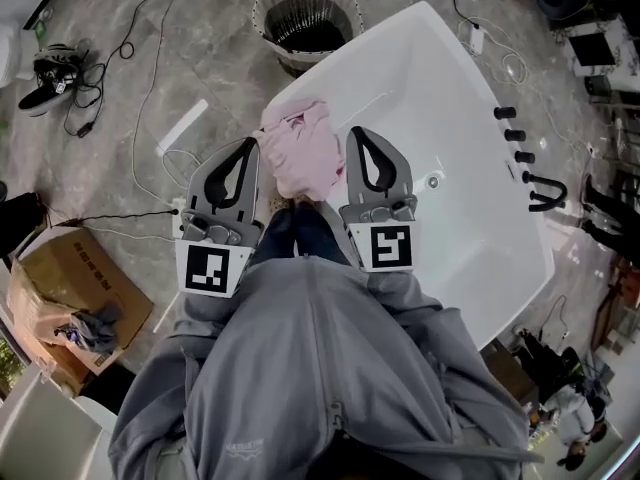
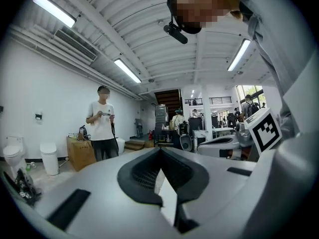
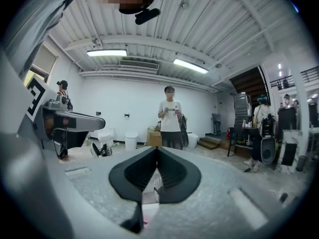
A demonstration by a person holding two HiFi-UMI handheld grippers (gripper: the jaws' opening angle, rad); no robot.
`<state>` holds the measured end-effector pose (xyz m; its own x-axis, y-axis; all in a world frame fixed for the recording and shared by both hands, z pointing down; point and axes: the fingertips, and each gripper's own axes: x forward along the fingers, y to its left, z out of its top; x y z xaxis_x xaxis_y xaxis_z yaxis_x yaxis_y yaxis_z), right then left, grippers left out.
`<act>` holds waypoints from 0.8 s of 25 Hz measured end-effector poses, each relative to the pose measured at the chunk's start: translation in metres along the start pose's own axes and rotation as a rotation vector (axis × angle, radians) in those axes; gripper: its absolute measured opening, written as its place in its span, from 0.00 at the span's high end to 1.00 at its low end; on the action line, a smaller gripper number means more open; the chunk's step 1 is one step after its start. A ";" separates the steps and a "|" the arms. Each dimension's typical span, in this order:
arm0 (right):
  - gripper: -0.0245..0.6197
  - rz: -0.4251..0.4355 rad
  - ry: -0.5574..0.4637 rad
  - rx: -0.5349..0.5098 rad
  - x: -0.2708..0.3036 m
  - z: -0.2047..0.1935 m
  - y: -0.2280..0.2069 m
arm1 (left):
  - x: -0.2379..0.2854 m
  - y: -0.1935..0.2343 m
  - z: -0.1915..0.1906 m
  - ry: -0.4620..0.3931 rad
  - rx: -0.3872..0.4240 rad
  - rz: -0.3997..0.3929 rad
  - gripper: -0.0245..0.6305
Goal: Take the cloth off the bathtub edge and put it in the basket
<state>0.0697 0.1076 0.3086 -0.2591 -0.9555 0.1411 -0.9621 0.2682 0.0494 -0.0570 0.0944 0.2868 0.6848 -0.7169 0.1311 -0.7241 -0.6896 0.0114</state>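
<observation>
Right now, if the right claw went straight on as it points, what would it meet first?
Likely nothing near: the right claw points across the white bathtub; the crumpled pink cloth lies just left of it. Its height is unclear.

A cardboard box (image 1: 72,273) and black shoes (image 1: 52,68) lie on the grey floor (image 1: 210,58) among cables (image 1: 120,215).

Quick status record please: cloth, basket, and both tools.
cloth: pink, bunched on the near edge of the bathtub, not gripped
basket: on the floor past the tub's far corner
left tool: shut, nothing in it, to the left of the cloth
right tool: shut, nothing in it, to the right of the cloth
stage: cloth not yet picked up
</observation>
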 end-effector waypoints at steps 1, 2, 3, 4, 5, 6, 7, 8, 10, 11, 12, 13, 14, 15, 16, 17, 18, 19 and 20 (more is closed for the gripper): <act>0.96 -0.002 0.007 0.006 0.003 -0.008 -0.002 | 0.004 0.000 -0.007 0.008 0.003 -0.008 0.95; 0.96 -0.002 0.016 0.008 0.005 -0.015 -0.004 | 0.009 0.000 -0.013 0.015 0.004 -0.015 0.95; 0.96 0.001 0.027 0.008 0.008 -0.024 -0.005 | 0.013 0.000 -0.020 0.020 0.005 -0.020 0.95; 0.96 0.004 0.037 0.007 0.012 -0.033 -0.006 | 0.017 0.001 -0.027 0.022 0.007 -0.026 0.95; 0.96 0.006 0.045 0.008 0.015 -0.041 -0.008 | 0.022 0.002 -0.033 0.021 0.011 -0.033 0.95; 0.96 0.007 0.049 0.009 0.018 -0.048 -0.009 | 0.026 0.002 -0.040 0.018 0.014 -0.039 0.95; 0.96 0.011 0.053 0.008 0.021 -0.056 -0.009 | 0.030 0.002 -0.047 0.018 0.016 -0.044 0.95; 0.96 0.016 0.056 0.005 0.022 -0.064 -0.009 | 0.033 0.002 -0.056 0.021 0.019 -0.051 0.95; 0.96 0.031 0.060 -0.001 0.026 -0.079 -0.009 | 0.037 0.002 -0.073 0.028 0.023 -0.065 0.95; 0.96 0.037 0.062 -0.004 0.027 -0.086 -0.010 | 0.040 0.003 -0.081 0.030 0.022 -0.071 0.95; 0.96 0.040 0.065 -0.005 0.029 -0.093 -0.010 | 0.042 0.002 -0.088 0.031 0.016 -0.076 0.95; 0.96 0.042 0.072 -0.004 0.029 -0.101 -0.011 | 0.044 0.001 -0.095 0.033 0.012 -0.081 0.95; 0.96 0.044 0.080 -0.003 0.030 -0.110 -0.011 | 0.045 0.000 -0.103 0.037 0.010 -0.084 0.95; 0.96 0.046 0.089 0.000 0.029 -0.118 -0.011 | 0.045 0.000 -0.112 0.046 0.007 -0.086 0.95; 0.96 0.046 0.097 0.005 0.029 -0.126 -0.010 | 0.045 -0.001 -0.121 0.056 0.001 -0.087 0.95; 0.96 0.046 0.105 0.011 0.028 -0.134 -0.010 | 0.046 -0.001 -0.129 0.064 -0.009 -0.087 0.95; 0.96 0.047 0.113 0.014 0.028 -0.142 -0.009 | 0.046 -0.002 -0.137 0.071 -0.019 -0.086 0.95; 0.96 0.051 0.119 0.016 0.028 -0.150 -0.009 | 0.047 -0.003 -0.145 0.074 -0.026 -0.086 0.95; 0.96 0.057 0.123 0.015 0.029 -0.157 -0.008 | 0.049 -0.004 -0.152 0.076 -0.026 -0.088 0.95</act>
<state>0.0834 0.0967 0.4677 -0.3015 -0.9162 0.2640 -0.9477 0.3185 0.0231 -0.0330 0.0775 0.4436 0.7384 -0.6431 0.2028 -0.6640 -0.7460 0.0521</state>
